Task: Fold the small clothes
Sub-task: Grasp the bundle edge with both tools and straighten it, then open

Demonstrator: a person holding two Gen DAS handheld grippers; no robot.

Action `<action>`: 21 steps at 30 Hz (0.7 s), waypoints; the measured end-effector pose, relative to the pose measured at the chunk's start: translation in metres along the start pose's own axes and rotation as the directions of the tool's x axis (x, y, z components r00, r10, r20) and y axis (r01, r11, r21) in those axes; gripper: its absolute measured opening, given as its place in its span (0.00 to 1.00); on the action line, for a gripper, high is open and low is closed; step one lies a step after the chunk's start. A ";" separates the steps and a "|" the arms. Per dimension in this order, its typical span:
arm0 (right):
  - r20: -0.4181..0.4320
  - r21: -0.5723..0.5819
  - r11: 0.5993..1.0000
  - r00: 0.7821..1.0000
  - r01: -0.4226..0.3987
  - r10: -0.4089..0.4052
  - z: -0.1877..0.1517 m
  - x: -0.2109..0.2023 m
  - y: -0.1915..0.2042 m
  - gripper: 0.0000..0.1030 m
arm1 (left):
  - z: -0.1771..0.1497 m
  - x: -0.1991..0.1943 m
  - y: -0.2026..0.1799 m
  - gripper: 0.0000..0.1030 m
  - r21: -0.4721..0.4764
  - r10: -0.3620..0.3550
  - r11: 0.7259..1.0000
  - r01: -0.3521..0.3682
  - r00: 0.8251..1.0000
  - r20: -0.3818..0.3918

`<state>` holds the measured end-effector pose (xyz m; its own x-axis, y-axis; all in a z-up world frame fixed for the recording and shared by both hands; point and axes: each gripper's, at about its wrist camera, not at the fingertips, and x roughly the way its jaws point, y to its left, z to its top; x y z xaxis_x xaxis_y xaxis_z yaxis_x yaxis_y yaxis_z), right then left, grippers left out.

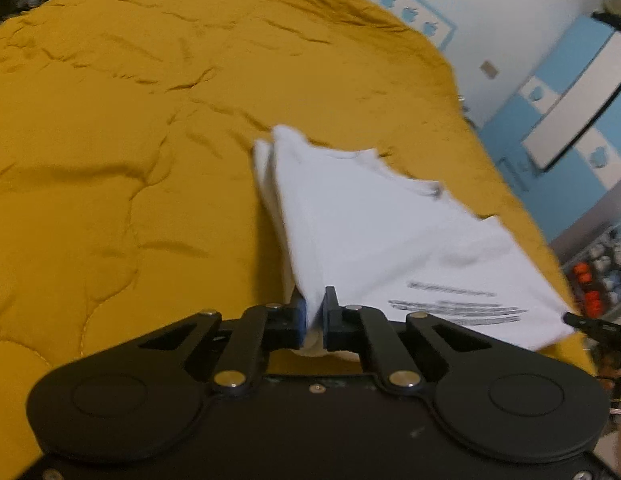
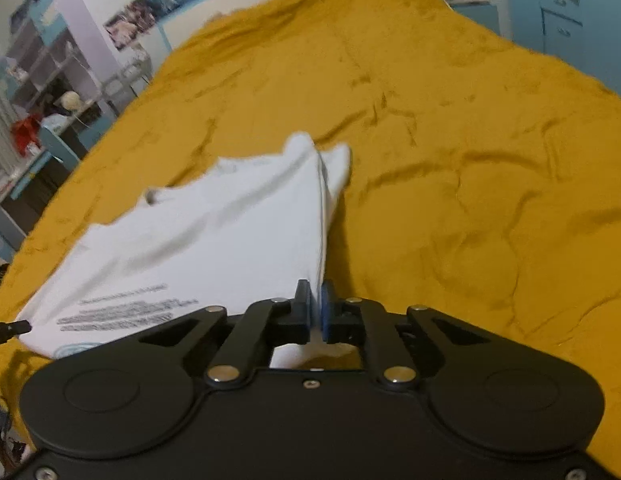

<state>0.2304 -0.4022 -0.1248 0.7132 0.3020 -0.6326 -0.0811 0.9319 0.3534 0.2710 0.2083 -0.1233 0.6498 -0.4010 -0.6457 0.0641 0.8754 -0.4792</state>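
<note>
Left wrist view: left hand-held gripper is clenched on one near corner of a white T-shirt, cloth pinched between the blue pads. Shirt hangs stretched from that corner toward the far end, which trails on the bed. Printed text block faces up near the hem. Tip of the right hand-held gripper shows at the other near corner. My read: thin cotton, light, limp, no stiffness of its own, so it only keeps shape under tension between two grips. Not slippery, not fragile. Corners or hem edge are the right places to hold; a mid-panel pinch would bunch it. The mustard quilt under it is soft, quilted and creased. Blue-and-white cabinets stand past the bed's right side.

Right wrist view: right hand-held gripper is clenched on the opposite near corner of the T-shirt, fabric edge visible running up between the pads. Shirt spans left toward the left hand-held gripper, whose tip sits at the far corner. A sleeve flops loose at the far end, and I expect it to swing with any lift. Quilt is likely grippy, so dragging would wrinkle the cloth; lift and lay instead. Cluttered shelves stand left of the bed, well apart from the work.
</note>
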 end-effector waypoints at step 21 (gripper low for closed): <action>0.040 -0.028 1.000 0.999 0.002 -0.001 0.033 0.041 -0.004 0.44 | 0.066 0.053 0.019 0.52 0.024 0.120 0.992 -0.121 0.992 0.026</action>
<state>0.2831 -0.4004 -0.1290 0.7405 0.2926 -0.6050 -0.0992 0.9380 0.3322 0.3565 0.2215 -0.1281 0.6722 -0.2855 -0.6831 0.0031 0.9237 -0.3830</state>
